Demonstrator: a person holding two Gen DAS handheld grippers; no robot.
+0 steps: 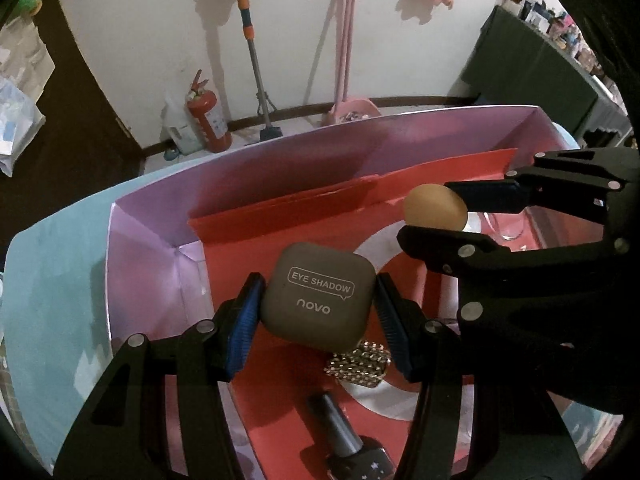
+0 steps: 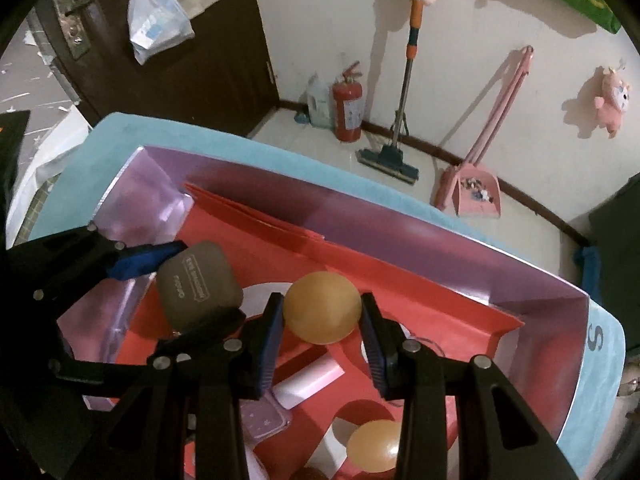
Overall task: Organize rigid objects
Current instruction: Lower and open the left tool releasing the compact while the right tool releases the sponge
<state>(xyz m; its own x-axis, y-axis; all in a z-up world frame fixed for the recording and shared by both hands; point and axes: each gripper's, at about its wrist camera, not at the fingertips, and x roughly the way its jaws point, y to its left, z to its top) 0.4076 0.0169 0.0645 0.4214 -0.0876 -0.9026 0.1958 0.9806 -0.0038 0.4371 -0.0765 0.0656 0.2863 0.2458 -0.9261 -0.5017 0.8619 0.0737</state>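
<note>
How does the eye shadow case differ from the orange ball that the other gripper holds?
The eye shadow case is grey, flat and squarish with printed lettering; the orange ball is round and plain. The left gripper holds the case, the right gripper the ball. Both are over the box.

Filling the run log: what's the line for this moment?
left gripper: shut on compact | right gripper: shut on ball | both over box

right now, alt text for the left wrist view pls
The left tongs grip a grey eye shadow case above a red-lined box. At right, the right tongs hold a tan egg-shaped sponge; a studded item and dark bottle lie below.
</note>
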